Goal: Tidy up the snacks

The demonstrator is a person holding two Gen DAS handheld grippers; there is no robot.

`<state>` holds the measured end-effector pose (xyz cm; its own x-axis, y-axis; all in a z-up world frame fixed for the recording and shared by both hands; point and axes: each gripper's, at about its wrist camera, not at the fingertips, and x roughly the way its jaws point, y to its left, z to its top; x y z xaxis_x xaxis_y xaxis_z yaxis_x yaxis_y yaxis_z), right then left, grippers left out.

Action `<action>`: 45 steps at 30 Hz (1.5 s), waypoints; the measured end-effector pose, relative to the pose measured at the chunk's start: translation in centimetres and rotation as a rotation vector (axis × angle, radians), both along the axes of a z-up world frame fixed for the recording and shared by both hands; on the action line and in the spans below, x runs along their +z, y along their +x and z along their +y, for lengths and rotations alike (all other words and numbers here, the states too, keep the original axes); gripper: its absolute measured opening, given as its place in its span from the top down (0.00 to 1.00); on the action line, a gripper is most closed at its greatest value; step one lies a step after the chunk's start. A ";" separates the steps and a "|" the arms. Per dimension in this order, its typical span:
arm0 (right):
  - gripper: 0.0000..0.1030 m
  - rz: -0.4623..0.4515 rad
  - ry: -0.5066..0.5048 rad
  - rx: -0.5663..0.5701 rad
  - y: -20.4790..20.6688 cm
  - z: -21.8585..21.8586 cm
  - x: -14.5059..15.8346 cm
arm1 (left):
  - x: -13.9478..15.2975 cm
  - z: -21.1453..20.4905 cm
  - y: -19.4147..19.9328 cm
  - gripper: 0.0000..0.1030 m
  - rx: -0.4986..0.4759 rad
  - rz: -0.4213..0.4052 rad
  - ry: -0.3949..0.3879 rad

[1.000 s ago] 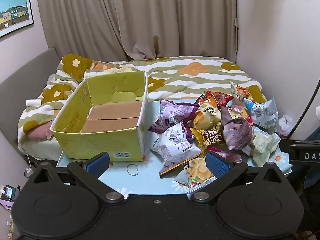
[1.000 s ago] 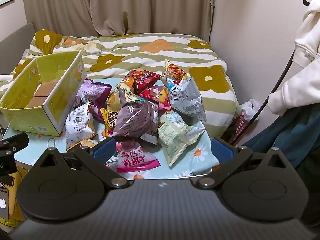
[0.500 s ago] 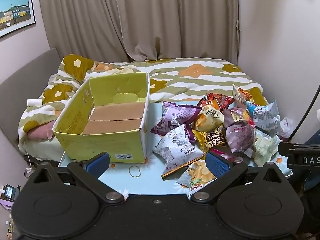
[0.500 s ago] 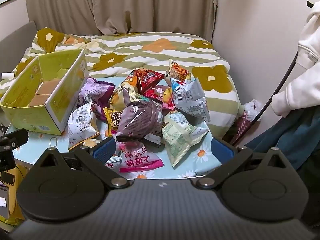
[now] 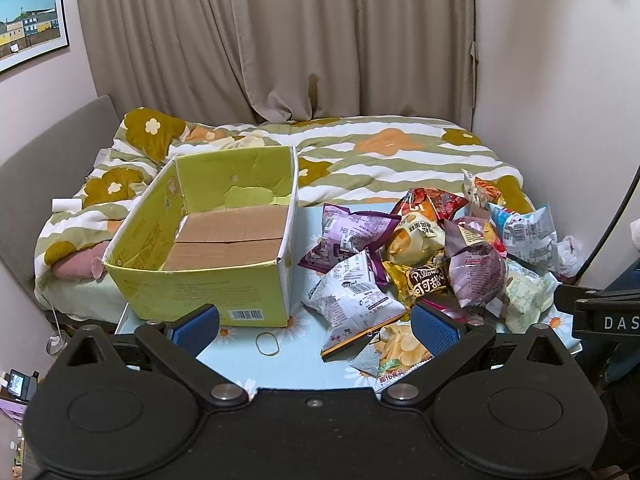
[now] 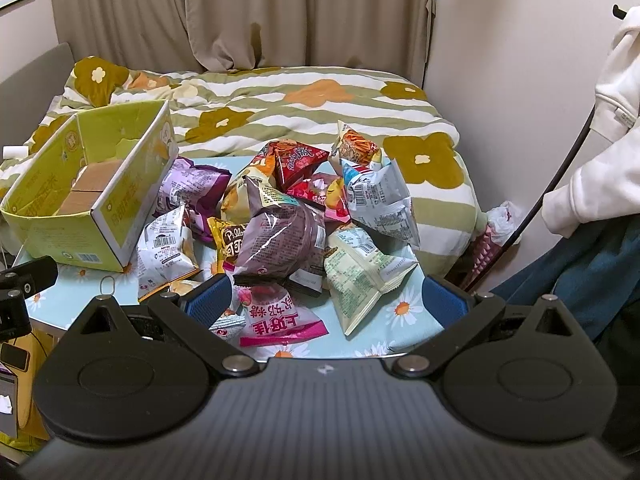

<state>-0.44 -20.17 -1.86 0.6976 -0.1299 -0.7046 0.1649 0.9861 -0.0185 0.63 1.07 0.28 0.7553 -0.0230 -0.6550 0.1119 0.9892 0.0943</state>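
A heap of several snack bags lies on a light blue daisy-print table, right of an open yellow-green cardboard box that holds no snacks. Nearest my left gripper are a white bag and a chips bag. My left gripper is open and empty, above the table's near edge. My right gripper is open and empty, in front of the pink bag, the pale green bag and the mauve bag. The box shows at the left in the right wrist view.
A rubber band lies on the table in front of the box. A bed with a flowered quilt stands behind the table. Walls and curtains close the room. A person's white sleeve is at the right.
Both grippers have drawn slightly nearer and lower toward the table, so box and bags look a little lower and larger. Both stay open and empty.
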 end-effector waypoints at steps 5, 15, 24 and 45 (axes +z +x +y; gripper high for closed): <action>0.00 0.001 0.000 0.003 0.1 0.1 0.1 | 0.0 -0.1 0.0 0.00 0.004 0.000 0.000; 0.00 0.001 0.000 0.002 0.1 0.1 0.0 | 0.0 0.0 0.1 0.00 0.014 0.003 -0.001; 0.00 0.001 0.002 0.000 0.1 0.1 -0.1 | 0.0 -0.1 0.2 0.00 0.020 0.006 0.002; 0.00 0.004 0.005 0.001 0.2 0.0 -0.1 | -0.2 -0.3 0.6 0.00 0.039 0.016 -0.001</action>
<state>-0.25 -20.18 -1.92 0.6951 -0.1257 -0.7078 0.1636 0.9864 -0.0145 1.24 0.73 0.11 0.7448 0.0058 -0.6673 0.0746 0.9930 0.0919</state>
